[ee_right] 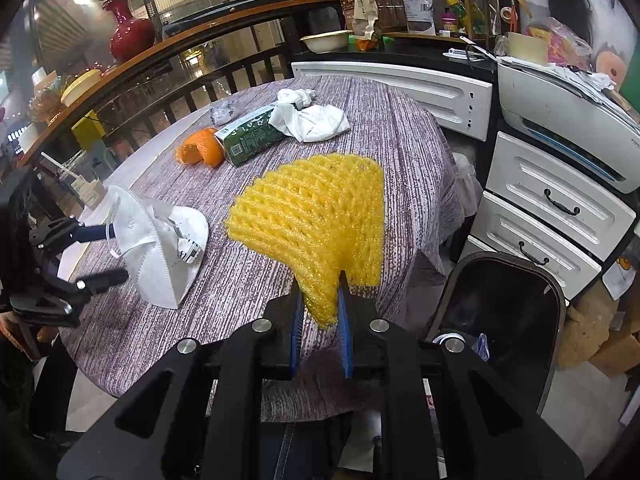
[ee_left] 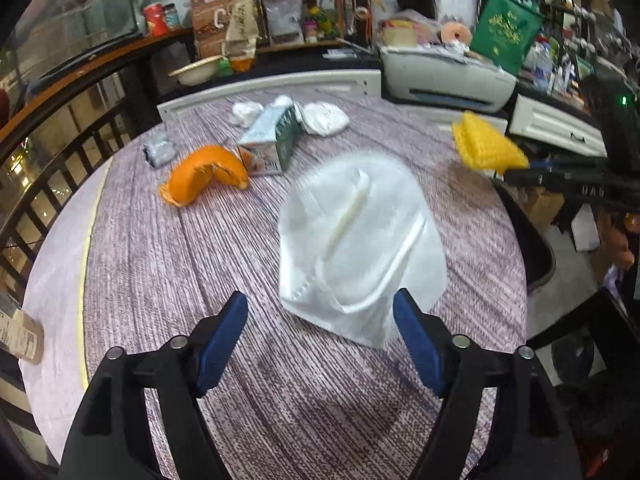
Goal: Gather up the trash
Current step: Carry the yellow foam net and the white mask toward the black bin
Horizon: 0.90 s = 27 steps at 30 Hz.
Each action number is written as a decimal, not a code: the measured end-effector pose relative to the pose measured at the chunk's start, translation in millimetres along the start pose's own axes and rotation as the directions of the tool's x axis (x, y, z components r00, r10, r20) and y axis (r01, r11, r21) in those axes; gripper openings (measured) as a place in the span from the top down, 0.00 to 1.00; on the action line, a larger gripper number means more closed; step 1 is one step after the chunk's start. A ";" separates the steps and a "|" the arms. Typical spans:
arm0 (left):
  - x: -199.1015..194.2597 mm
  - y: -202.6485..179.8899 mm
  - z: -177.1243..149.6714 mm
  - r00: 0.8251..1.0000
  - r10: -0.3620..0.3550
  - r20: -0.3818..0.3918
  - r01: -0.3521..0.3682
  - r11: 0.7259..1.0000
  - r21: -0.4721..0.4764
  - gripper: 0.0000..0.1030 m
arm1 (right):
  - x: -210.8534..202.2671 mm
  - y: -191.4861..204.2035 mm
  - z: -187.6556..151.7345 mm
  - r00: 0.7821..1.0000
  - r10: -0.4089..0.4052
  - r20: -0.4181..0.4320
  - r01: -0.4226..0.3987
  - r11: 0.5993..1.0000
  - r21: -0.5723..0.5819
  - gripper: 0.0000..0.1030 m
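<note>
My right gripper is shut on a yellow foam fruit net and holds it above the table's near right edge; the net also shows in the left wrist view. My left gripper is open, its blue pads on either side of a white face mask on the purple table; the mask also shows in the right wrist view. Farther back lie an orange peel, a green carton and crumpled white tissues.
A black trash bin stands on the floor right of the table. White drawers and a printer are behind it. A small grey wrapper lies at the table's far left. A railing runs along the left.
</note>
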State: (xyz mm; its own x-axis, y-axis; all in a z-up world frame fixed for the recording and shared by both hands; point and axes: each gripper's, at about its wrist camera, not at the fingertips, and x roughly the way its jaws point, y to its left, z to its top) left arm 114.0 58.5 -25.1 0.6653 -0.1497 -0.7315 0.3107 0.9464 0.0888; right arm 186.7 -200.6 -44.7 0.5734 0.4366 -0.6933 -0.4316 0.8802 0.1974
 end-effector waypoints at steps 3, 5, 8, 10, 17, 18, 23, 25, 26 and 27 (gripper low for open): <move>-5.5 -2.0 8.5 1.000 -0.022 0.019 0.022 1.000 -0.001 0.42 | 0.2 0.1 0.0 1.000 0.000 0.000 0.000 1.000 0.000 0.85; -2.1 -4.0 13.6 1.000 -0.014 0.009 0.014 1.000 0.005 0.53 | 0.8 -0.1 -0.2 1.000 -0.002 -0.002 0.002 1.000 0.001 0.85; 10.0 -3.6 14.5 1.000 0.000 -0.028 0.000 1.000 -0.012 0.73 | 0.1 -0.7 -1.2 1.000 -0.005 0.000 0.005 1.000 0.006 0.85; 8.2 -1.0 11.8 0.999 -0.004 -0.034 0.002 0.999 -0.034 0.85 | -3.1 -2.3 -1.7 1.000 -0.006 0.005 0.006 1.000 0.008 0.85; -27.1 3.1 25.8 0.997 0.070 0.039 -0.070 0.998 0.000 0.93 | -8.8 -9.6 -1.4 1.000 -0.012 0.022 0.012 0.999 0.030 0.85; -33.2 2.0 32.3 0.994 0.095 0.050 -0.096 0.995 0.035 0.93 | -9.1 -9.7 -1.9 1.000 -0.013 0.023 0.013 0.999 0.032 0.85; -46.2 47.2 69.9 0.989 -0.140 -0.040 0.130 0.973 -0.189 0.93 | -11.7 -10.2 -2.9 1.000 -0.007 0.028 0.006 0.999 0.038 0.85; -40.6 58.3 74.7 0.985 -0.159 -0.072 0.137 0.960 -0.245 0.93 | -11.6 -9.8 -3.6 1.000 -0.007 0.029 0.006 0.999 0.038 0.85; -44.7 55.8 78.3 0.995 -0.094 -0.044 0.084 0.978 -0.190 0.93 | -11.8 -10.0 -3.9 1.000 -0.007 0.030 0.006 0.999 0.038 0.85; -47.0 53.5 79.4 0.996 -0.078 -0.032 0.071 0.982 -0.174 0.93 | -12.1 -10.6 -4.1 1.000 -0.006 0.029 0.005 0.999 0.039 0.85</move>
State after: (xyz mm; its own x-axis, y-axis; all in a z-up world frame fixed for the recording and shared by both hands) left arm 153.2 93.5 67.8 0.6168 -0.2139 -0.7575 0.2343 0.9686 -0.0828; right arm 181.4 -216.0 -41.2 0.5963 0.4364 -0.6738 -0.4013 0.8890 0.2207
